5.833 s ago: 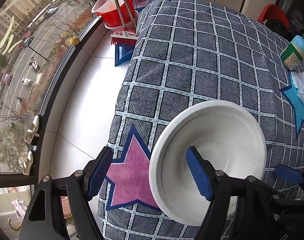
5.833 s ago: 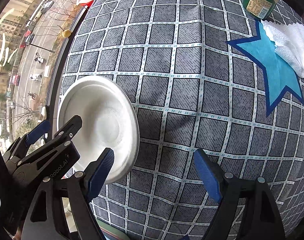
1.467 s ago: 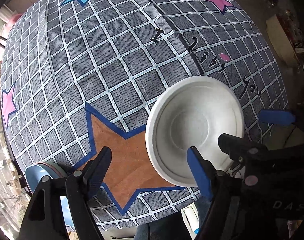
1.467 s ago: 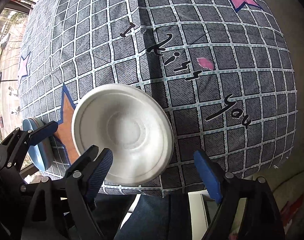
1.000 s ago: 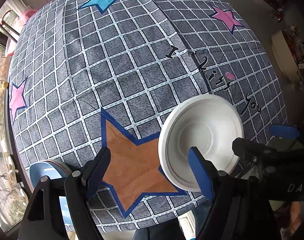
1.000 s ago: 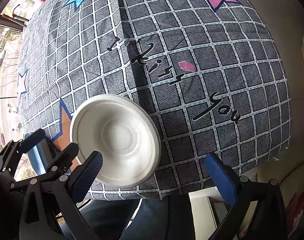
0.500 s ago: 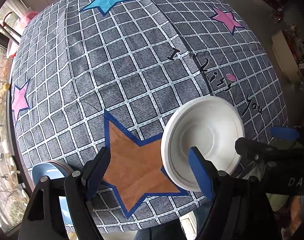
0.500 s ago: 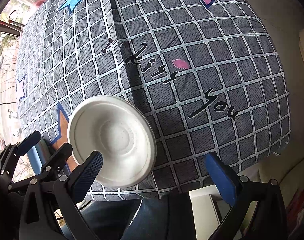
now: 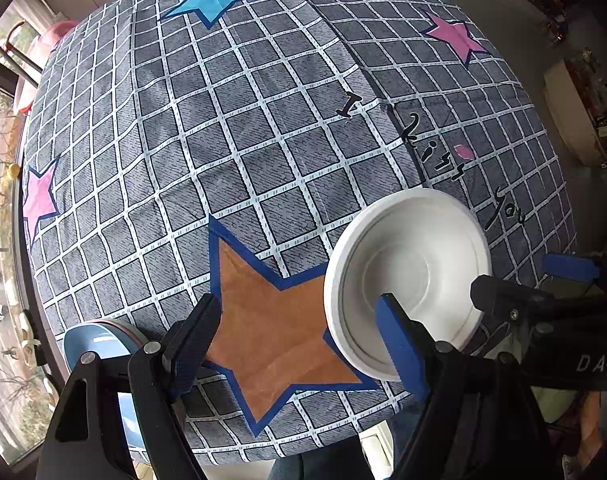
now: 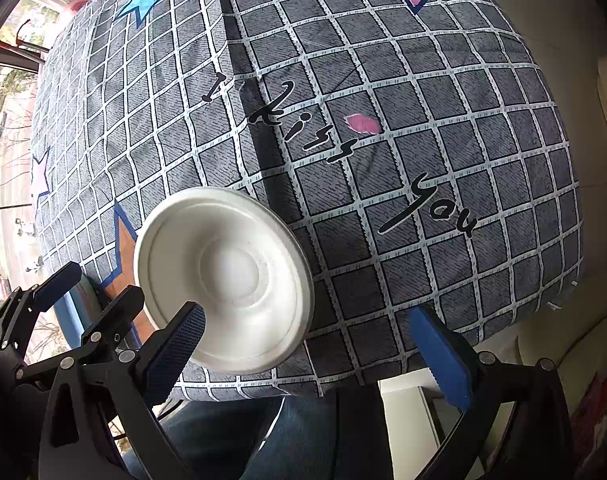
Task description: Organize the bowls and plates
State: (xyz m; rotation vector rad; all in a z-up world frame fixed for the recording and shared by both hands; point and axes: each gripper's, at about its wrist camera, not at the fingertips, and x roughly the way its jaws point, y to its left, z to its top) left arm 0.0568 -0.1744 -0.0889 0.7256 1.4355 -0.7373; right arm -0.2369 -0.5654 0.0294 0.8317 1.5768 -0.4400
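Left gripper point(image 9: 299, 328) jaws spread wide, gripping nothing. Right gripper point(image 10: 303, 340) jaws likewise wide apart, empty. White bowl point(image 9: 407, 276) lying between the two grippers on the checked cloth point(image 9: 231, 128) of the desk, beside a brown star point(image 9: 271, 320). Blue plates point(image 9: 99, 340) at the desk's near left edge.

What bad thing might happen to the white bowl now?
1. The white bowl is close to the near edge of the checked tablecloth, with both open grippers' fingers at its rim. A nudge might tip it off.
2. The blue dish sits at the table's corner, right beside the left gripper. Swinging that way could knock it down.
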